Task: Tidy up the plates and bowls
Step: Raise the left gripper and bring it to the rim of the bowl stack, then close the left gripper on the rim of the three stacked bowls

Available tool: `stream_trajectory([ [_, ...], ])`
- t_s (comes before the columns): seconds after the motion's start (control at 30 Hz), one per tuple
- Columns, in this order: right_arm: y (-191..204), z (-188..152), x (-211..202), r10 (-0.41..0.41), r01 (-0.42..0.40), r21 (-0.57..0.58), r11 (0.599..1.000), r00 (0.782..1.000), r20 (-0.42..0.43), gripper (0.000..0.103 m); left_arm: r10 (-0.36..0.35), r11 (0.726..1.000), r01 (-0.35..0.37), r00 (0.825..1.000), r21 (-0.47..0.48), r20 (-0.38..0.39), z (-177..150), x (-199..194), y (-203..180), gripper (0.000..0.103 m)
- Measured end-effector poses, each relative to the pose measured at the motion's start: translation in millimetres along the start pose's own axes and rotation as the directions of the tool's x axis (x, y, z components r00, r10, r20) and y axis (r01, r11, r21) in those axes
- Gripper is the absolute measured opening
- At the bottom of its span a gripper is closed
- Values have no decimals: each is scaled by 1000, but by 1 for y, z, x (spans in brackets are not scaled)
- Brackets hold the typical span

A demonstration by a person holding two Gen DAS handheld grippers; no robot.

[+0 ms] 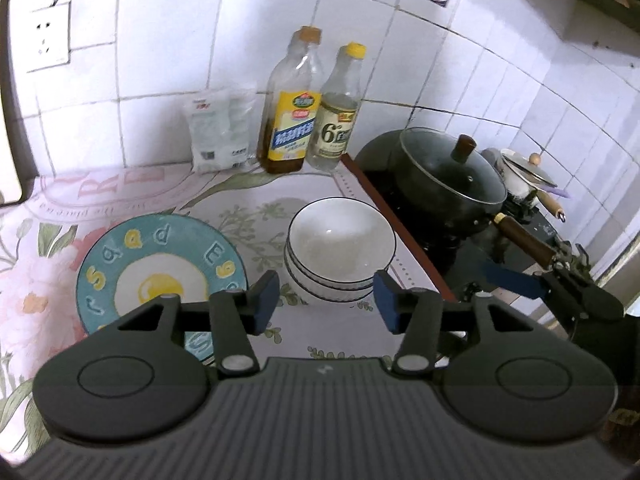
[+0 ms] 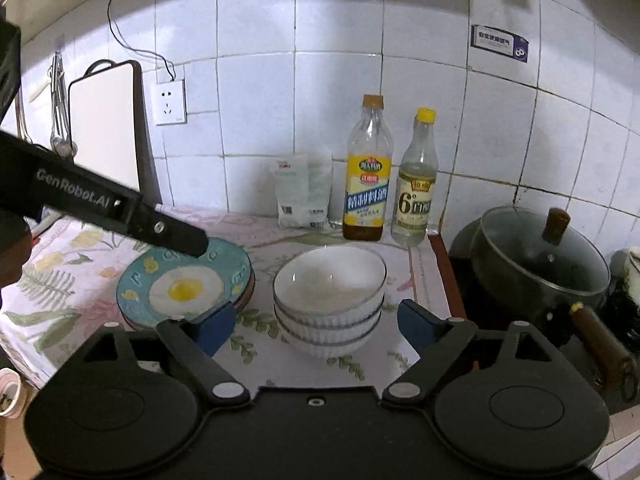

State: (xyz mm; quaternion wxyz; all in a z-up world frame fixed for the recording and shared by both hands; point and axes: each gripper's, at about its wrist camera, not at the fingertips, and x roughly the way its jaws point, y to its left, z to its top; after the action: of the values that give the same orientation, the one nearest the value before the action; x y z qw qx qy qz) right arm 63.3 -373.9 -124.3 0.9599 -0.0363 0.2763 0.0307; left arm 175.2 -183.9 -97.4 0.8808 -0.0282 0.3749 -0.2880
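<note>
Three white bowls [image 1: 341, 250] are sitting nested in one stack at the middle of the left wrist view, on a flower-patterned surface [image 1: 348, 328]. The left gripper [image 1: 326, 304] is hanging just short of the stack with its jaws apart and nothing between its blue pads [image 1: 266, 300]. At 9 o'clock from the bowls a teal plate [image 1: 160, 276] painted with a fried egg is lying flat, close to the stack but apart from it. At 12 o'clock an oil bottle [image 1: 290, 108] and a clear bottle [image 1: 340, 112] are standing side by side against the tiled wall, with a white packet [image 1: 220, 132] leaning at their 9 o'clock. At 2 o'clock a dark lidded pot [image 1: 452, 176] is sitting on the stove. The right gripper [image 1: 520, 282] is reaching in at 3 o'clock.

Two plates seem to be lying stacked in the right wrist view, where the teal plate [image 2: 184, 284] is resting on a darker rim at 9 o'clock from the bowls [image 2: 330, 300]. The right gripper [image 2: 316, 326] is standing wide open, its pads flanking the stack without touching it. The left gripper [image 2: 176, 236] is hovering over the plate's far edge. The oil bottle [image 2: 368, 176], clear bottle [image 2: 416, 184] and packet [image 2: 304, 192] are standing at 12 o'clock, the pot [image 2: 540, 264] at 3 o'clock.
</note>
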Motion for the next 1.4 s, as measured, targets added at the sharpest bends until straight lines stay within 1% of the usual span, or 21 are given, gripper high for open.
stream_trajectory([
  [0.07, 1, -12, 2, -5, 5, 0, 1000, 1000, -3, 92, 6, 1000, -6, 1000, 11, 14, -8, 3, -3, 57],
  [0.13, 2, -25, 6, -9, 9, 2, 1000, 1000, -2, 93, -6, 1000, 6, 1000, 4, 21, -18, 8, -4, 62],
  [0.23, 2, -46, 12, -14, 14, -7, 1000, 1000, 18, 95, -29, 999, 29, 999, -19, 29, -31, 16, -5, 66],
  [0.37, -4, -70, 31, -20, 20, -12, 1000, 999, 40, 98, -29, 997, 31, 999, -64, 37, -44, 30, -4, 70],
  [0.53, -17, -79, 65, -1, 1, 1, 1000, 999, 51, 99, -14, 991, 23, 998, -130, 68, -52, 49, -1, 75],
  [0.7, -21, -73, 98, 15, -16, 10, 1000, 998, 65, 100, -5, 986, 15, 998, -167, 59, -49, 71, 2, 75],
  [0.83, -18, -70, 121, 24, -24, -3, 1000, 998, 60, 103, -31, 973, 34, 999, -229, 17, -43, 91, 5, 75],
  [0.93, -19, -67, 138, -1, 0, 24, 1000, 999, 32, 103, -50, 959, 45, 999, -280, -10, -41, 102, 10, 75],
  [1.0, -20, -66, 145, 14, -15, 21, 1000, 1000, 25, 103, -56, 944, 49, 998, -326, -11, -40, 107, 15, 75],
  [1.07, -21, -65, 150, 18, -19, 16, 1000, 1000, 18, 103, -81, 928, 70, 997, -366, -14, -37, 114, 20, 75],
  [1.13, -24, -62, 155, 36, -36, 36, 999, 999, 6, 103, -81, 919, 66, 996, -389, -21, -35, 120, 24, 75],
  [1.2, -26, -60, 161, 66, -65, 56, 996, 998, -12, 103, -61, 914, 48, 998, -402, -20, -33, 126, 27, 73],
  [1.23, -27, -59, 164, 71, -70, 56, 996, 997, -18, 103, -49, 915, 41, 999, -402, -11, -33, 128, 28, 70],
  [1.27, -27, -59, 166, 79, -78, 50, 996, 997, -21, 103, -40, 917, 38, 999, -397, 2, -33, 130, 28, 61],
  [1.3, -27, -58, 168, 88, -88, 41, 995, 996, -19, 103, -30, 925, 31, 1000, -378, 9, -32, 132, 27, 58],
  [1.37, -28, -57, 172, 103, -102, 29, 994, 995, -16, 103, -18, 935, 16, 1000, -355, -1, -31, 136, 27, 56],
  [1.4, -29, -57, 173, 110, -110, 31, 993, 994, -14, 103, -18, 933, 12, 1000, -359, -14, -30, 140, 28, 56],
])
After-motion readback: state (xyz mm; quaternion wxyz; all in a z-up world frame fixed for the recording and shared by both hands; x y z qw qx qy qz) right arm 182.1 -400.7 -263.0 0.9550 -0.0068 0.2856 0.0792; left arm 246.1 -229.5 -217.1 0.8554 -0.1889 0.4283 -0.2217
